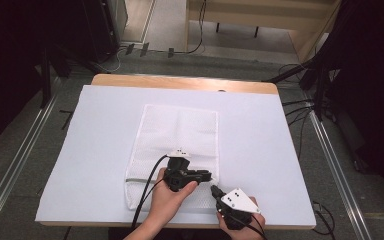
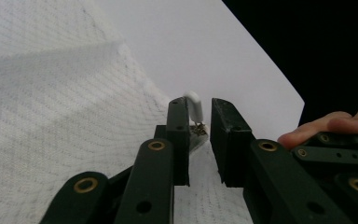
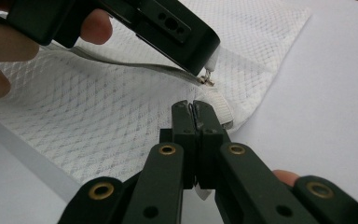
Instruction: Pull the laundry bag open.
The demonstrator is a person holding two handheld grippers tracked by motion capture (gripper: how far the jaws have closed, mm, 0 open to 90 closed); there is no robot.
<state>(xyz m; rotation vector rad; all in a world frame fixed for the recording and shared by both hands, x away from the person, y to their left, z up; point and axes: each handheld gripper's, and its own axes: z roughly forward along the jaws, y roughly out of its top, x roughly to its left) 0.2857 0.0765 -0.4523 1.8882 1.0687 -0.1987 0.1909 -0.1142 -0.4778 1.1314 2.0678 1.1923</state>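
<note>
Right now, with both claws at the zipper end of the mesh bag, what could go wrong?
1. The left claw stands open around the white zipper pull; it looks thin, so a slightly off closure may miss it.
2. The right claw pinches only the edge tab of the mesh bag; a hard pull might slip it free.
3. The bag lies loose on the table, so it may bunch if that hold fails.

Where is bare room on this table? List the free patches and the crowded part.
Free: the white table top left of the white mesh laundry bag, the strip right of it, and the band beyond it. Crowded: the bag's near right corner, where both tongs, left and right, work the zipper.
</note>
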